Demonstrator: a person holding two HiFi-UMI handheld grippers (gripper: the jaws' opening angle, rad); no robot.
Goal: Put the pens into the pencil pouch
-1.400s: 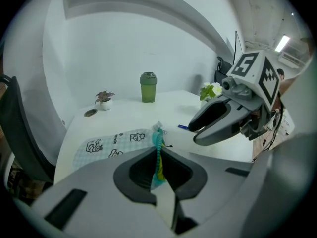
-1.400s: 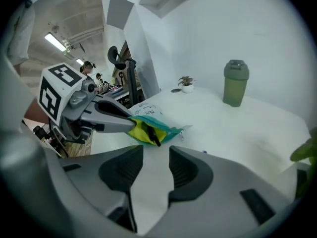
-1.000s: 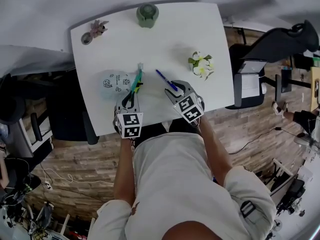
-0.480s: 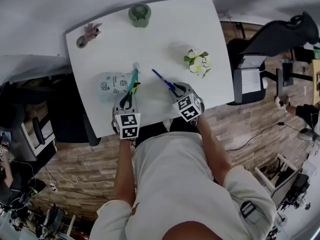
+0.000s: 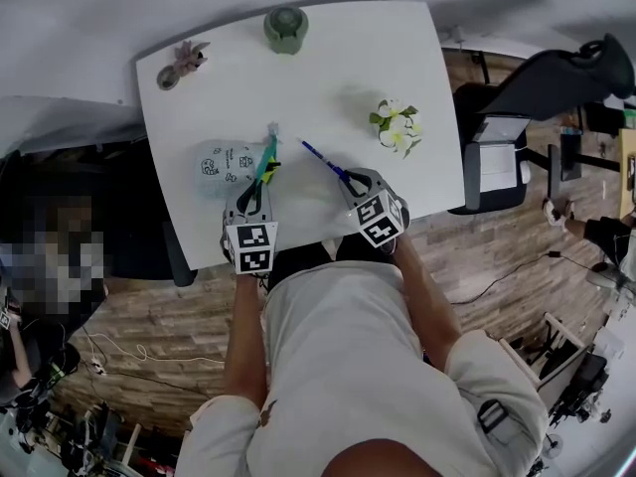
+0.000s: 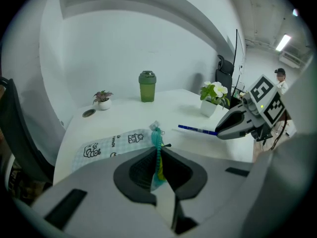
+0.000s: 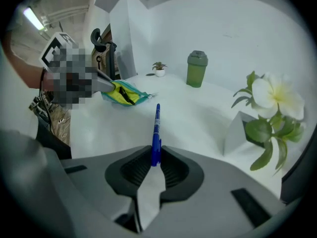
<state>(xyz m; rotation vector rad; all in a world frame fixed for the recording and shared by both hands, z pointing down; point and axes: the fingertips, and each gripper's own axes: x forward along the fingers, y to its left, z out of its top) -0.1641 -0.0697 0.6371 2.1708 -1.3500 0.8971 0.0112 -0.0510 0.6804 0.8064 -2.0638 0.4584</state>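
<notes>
Clearance | I've got bare white table [image 5: 328, 78] wide open ahead | gap between left gripper [image 5: 261, 179] and right gripper [image 5: 350, 179] is narrowed by the blue pen [image 5: 323, 160] jutting in | pencil pouch [image 5: 224, 162] blocks my left | flower pot [image 5: 399, 127] is near on my right | green tumbler [image 5: 286, 28] and small potted plant [image 5: 187, 58] sit well back

White table [image 5: 338, 68], rounded corners, close against a plain pale wall [image 6: 124, 48]. Wood-plank floor [image 5: 149, 336] in mixed browns. Black office chair [image 5: 556, 78] off the table's right side; second dark chair [image 6: 20, 133] at its left edge. Lit ceiling strip light [image 6: 284, 42] far off to the right. Soft, even white light over the tabletop, faint shadows only.
</notes>
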